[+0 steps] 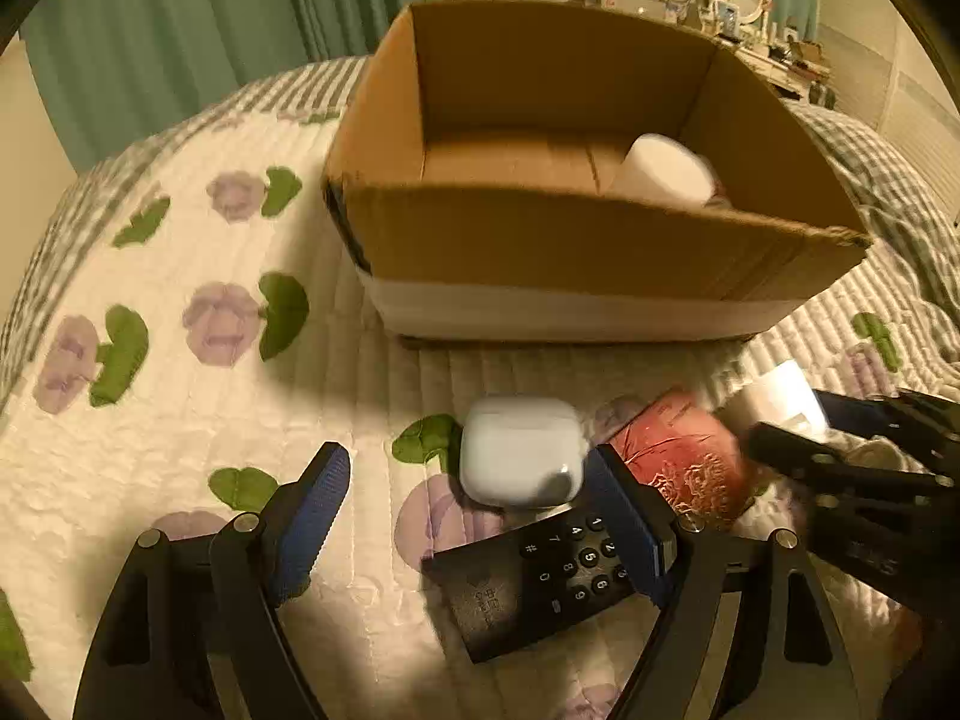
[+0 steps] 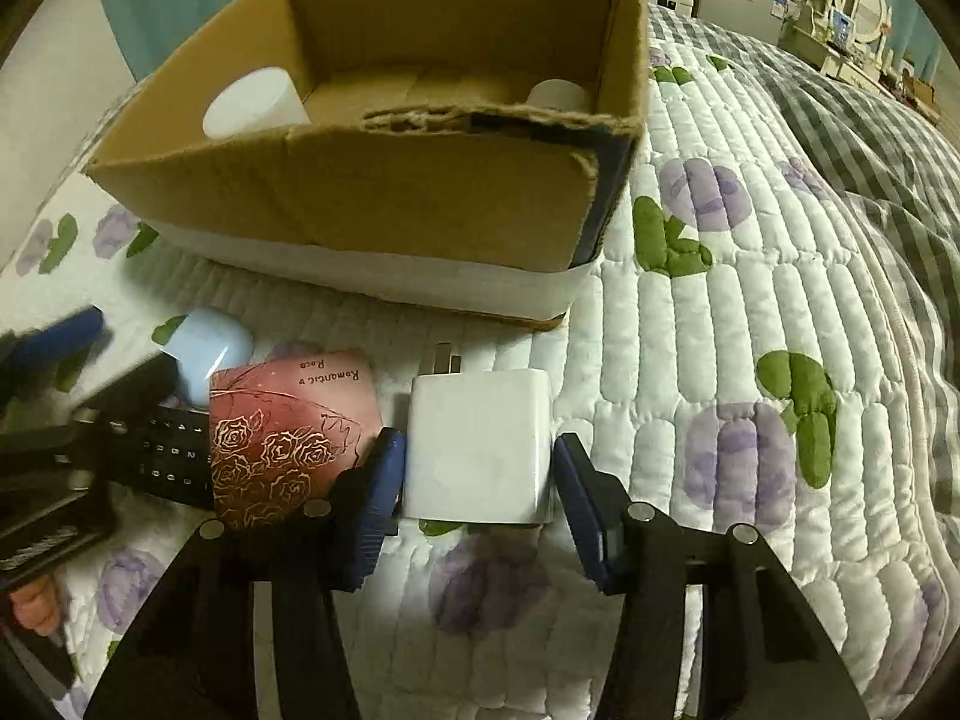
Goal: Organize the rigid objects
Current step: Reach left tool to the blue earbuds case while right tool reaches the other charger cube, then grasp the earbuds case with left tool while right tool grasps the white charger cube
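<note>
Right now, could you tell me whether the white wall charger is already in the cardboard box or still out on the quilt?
Out. The white wall charger lies on the quilt in front of the cardboard box.

Ahead of both grippers stands a brown cardboard box (image 1: 600,240) with a white band along its base, holding a white cylinder (image 1: 666,171). The quilt (image 2: 690,330) beneath is white, printed with purple flowers and green leaves. Between the right gripper's blue pads (image 2: 384,480) lies a white charger (image 2: 480,444); to its left a red card (image 2: 282,432) bears gold roses, then a pale blue case (image 2: 204,348) and a black keypad (image 1: 540,582) with white digits.
</note>
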Action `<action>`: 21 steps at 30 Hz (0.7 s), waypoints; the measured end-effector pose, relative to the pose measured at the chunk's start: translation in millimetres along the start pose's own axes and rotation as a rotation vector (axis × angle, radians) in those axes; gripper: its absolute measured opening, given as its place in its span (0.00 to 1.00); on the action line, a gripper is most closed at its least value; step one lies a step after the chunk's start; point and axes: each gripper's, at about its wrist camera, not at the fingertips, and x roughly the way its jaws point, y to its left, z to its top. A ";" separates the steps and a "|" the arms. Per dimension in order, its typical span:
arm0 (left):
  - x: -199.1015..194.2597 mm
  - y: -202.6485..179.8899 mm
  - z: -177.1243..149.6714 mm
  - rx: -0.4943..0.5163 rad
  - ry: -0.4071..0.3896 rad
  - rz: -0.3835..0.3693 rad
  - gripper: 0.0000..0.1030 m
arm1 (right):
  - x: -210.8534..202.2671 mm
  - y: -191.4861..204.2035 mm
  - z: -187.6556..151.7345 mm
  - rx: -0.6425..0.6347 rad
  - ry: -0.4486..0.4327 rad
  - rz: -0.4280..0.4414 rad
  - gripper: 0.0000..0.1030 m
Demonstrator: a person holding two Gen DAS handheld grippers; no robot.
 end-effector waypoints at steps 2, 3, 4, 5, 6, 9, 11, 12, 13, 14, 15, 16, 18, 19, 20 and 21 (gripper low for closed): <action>6.3 -0.1 -1.8 0.009 0.012 0.016 0.79 | -7.7 -2.7 -2.3 -0.006 -0.012 -0.014 0.50; 10.6 -0.7 -2.5 0.006 0.023 0.005 0.79 | -9.3 -2.5 -3.8 -0.009 -0.015 -0.017 0.49; 15.7 -4.0 -2.1 0.012 0.036 -0.006 0.79 | -10.5 -5.7 -3.7 -0.010 -0.013 -0.013 0.49; 18.7 -6.4 -1.6 0.018 0.040 0.000 0.79 | -9.9 -8.4 -2.9 -0.008 -0.010 -0.011 0.49; 22.4 -10.4 0.0 0.031 0.047 0.007 0.79 | -9.3 -11.9 -2.6 -0.004 -0.010 -0.012 0.49; 36.5 -17.6 3.4 0.060 0.076 0.029 0.73 | -8.1 -15.7 -2.2 -0.018 -0.009 -0.023 0.50; 43.9 -18.1 5.9 0.055 0.092 0.027 0.68 | -2.7 -7.6 -5.7 -0.018 -0.007 -0.019 0.50; 45.8 -18.1 6.3 0.053 0.097 0.019 0.62 | -2.1 -5.4 -4.4 -0.014 -0.005 -0.014 0.50; 45.6 -18.6 6.1 0.054 0.096 0.007 0.50 | -0.5 -4.4 -3.4 -0.009 -0.005 -0.011 0.50; 45.7 -18.5 7.2 0.057 0.094 -0.004 0.49 | 2.4 -2.9 -1.7 -0.007 -0.002 -0.011 0.51; 43.2 -19.7 6.3 0.061 0.086 0.003 0.49 | 8.0 -0.6 -1.0 -0.012 0.012 -0.021 0.52; 40.7 -20.3 5.7 0.065 0.081 0.007 0.49 | 14.1 2.8 -1.0 -0.020 0.024 -0.037 0.52; 34.4 -20.0 4.5 0.061 0.073 0.004 0.49 | 14.1 7.2 -0.9 -0.024 0.007 -0.059 0.50; 30.3 -19.1 3.8 0.057 0.065 -0.003 0.49 | 11.7 8.5 -1.5 -0.026 -0.001 -0.059 0.50; 27.0 -19.5 3.6 0.055 0.057 -0.005 0.49 | 8.1 9.8 -2.7 -0.026 -0.010 -0.056 0.50; 19.6 -18.5 2.7 0.051 0.044 -0.010 0.49 | 3.3 10.5 -4.1 -0.025 -0.019 -0.052 0.50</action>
